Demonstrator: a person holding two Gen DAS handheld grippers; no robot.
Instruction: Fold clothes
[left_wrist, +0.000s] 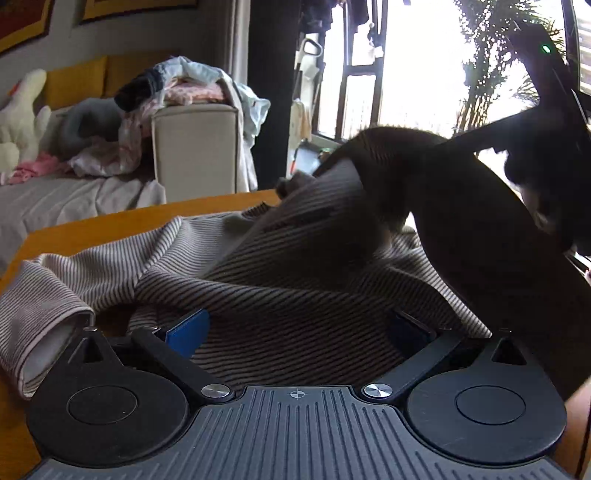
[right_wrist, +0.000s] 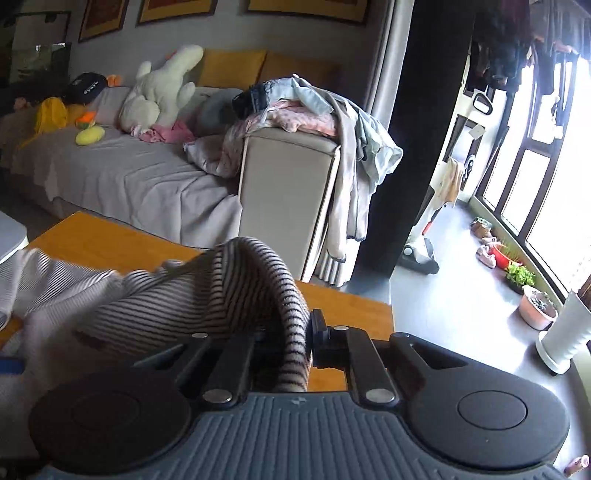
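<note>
A striped brown-and-cream knit garment (left_wrist: 280, 280) lies rumpled over the orange wooden surface (left_wrist: 110, 225), spread from its left edge toward the far right corner, with one cuffed sleeve (left_wrist: 44, 321) trailing at the near left.

The right gripper (right_wrist: 309, 345) has its fingers drawn nearly together on a rolled fold of the garment's cloth (right_wrist: 258, 288), which arches up over them and hangs between them. In the left wrist view that gripper (left_wrist: 546, 162) shows as a dark shape above the right side of the surface, with fabric pulled up into a ridge below it. Lifting this edge probably serves to carry it across the body of the garment for a fold.

The left gripper (left_wrist: 299, 328) has its blue-padded fingers (left_wrist: 188, 330) wide apart, low over the near part of the garment; the cloth lies between them, but no pinch shows. It seems placed to pin or catch the near edge so the garment does not slide while the other side is drawn.
</note>
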